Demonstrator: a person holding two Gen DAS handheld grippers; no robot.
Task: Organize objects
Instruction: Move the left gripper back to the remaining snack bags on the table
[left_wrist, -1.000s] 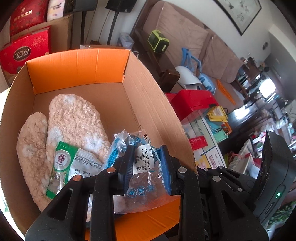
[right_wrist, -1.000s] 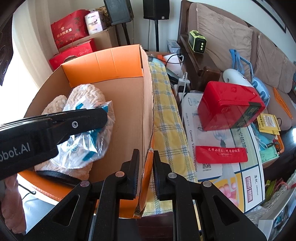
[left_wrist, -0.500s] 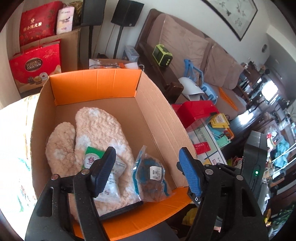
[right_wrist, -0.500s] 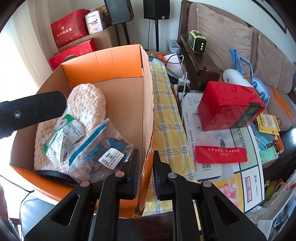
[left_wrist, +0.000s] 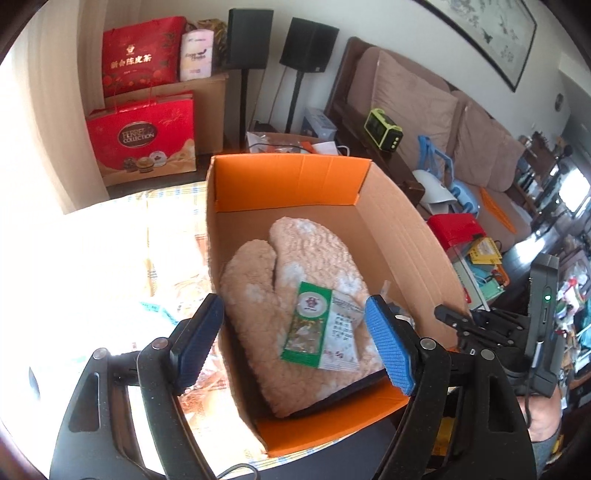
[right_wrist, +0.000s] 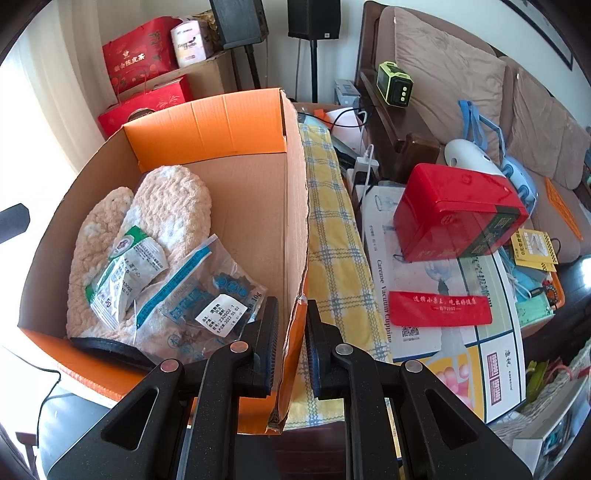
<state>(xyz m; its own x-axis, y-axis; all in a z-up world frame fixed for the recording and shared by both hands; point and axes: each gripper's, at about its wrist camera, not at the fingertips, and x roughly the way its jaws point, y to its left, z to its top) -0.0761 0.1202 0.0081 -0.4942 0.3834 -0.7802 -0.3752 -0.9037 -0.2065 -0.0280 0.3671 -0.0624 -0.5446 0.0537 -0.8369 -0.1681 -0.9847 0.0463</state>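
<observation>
An open cardboard box (left_wrist: 402, 229) (right_wrist: 295, 206) holds a fuzzy peach oven mitt (left_wrist: 295, 273) (right_wrist: 122, 236), a green-and-white packet (left_wrist: 317, 325) (right_wrist: 122, 269) lying on the mitt, and a clear blue-striped bag (right_wrist: 199, 299) beside it. My left gripper (left_wrist: 295, 343) is open and empty, raised above the box's near left side. My right gripper (right_wrist: 291, 343) is shut on the box's right wall at its near corner. The right gripper also shows in the left wrist view (left_wrist: 454, 321).
A yellow checked cloth (right_wrist: 336, 236) lies right of the box. A red box (right_wrist: 458, 214), a red envelope (right_wrist: 439, 310) and clutter sit further right. Crinkled wrappers (left_wrist: 195, 295) lie left of the box. Red gift bags (left_wrist: 144, 140) and speakers stand behind.
My left gripper opened and let the clear blue-striped bag drop into the box, then pulled back up and to the left. The right gripper has not moved.
</observation>
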